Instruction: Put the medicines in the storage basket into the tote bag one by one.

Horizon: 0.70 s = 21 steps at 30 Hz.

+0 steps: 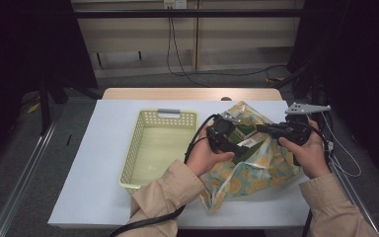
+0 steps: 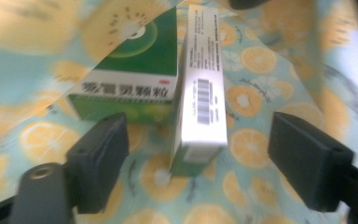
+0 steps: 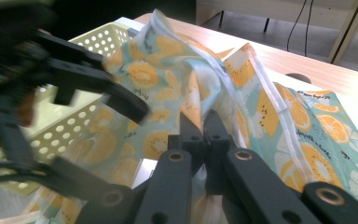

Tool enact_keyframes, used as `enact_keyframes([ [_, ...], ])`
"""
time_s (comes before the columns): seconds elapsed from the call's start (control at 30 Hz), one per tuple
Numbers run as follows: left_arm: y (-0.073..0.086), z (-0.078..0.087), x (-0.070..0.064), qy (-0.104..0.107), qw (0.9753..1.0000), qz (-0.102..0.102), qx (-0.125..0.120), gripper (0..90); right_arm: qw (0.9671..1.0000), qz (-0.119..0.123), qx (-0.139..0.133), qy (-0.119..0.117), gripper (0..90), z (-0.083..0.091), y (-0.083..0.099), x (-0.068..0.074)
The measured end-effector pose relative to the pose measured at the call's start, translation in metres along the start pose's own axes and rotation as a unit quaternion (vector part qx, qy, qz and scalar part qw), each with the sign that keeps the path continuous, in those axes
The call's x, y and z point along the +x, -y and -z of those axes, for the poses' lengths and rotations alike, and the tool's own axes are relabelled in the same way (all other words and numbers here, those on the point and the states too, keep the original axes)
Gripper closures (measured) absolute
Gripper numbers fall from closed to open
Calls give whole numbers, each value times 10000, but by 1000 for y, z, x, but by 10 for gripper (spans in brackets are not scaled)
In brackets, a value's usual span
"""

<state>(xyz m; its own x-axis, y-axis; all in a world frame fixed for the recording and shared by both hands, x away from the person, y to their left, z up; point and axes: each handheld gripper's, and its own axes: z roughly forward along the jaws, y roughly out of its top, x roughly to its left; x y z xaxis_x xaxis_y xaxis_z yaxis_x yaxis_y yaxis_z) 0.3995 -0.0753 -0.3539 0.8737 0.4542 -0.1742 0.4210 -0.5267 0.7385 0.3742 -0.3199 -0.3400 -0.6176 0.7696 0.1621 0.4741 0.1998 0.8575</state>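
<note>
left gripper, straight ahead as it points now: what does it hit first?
Probably the upright green-and-white medicine box, barcode side facing the left gripper, between its open fingers. A second green box lies left of it, inside the orange-print bag. Depth is unclear.

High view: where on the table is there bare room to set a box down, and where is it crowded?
The basket holds nothing and is open. Bare table lies left of the basket, along the far edge behind it, and in a strip at the near edge. The right half is crowded: the fruit-print bag, the green boxes, the left gripper and right gripper.
</note>
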Motion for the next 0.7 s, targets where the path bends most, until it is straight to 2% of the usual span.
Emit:
enact_keyframes([
  [0.17, 14, 27, -2, 92, 9998, 46, -195, 139, 9999, 34, 66, 91, 900, -2, -1, -2],
  [0.33, 30, 43, -7, 235, 9995, 3, -207, 115, 9998, -20, 85, 155, 900, -4, -1, -3],
  [0.5, 40, 50, -15, 417, 9989, -5, -216, 104, 9997, -15, 110, 212, 900, -6, -3, -2],
  [0.7, 53, 45, -21, 550, 9984, -31, -97, 101, 9995, -44, 107, 295, 900, -8, -6, -2],
])
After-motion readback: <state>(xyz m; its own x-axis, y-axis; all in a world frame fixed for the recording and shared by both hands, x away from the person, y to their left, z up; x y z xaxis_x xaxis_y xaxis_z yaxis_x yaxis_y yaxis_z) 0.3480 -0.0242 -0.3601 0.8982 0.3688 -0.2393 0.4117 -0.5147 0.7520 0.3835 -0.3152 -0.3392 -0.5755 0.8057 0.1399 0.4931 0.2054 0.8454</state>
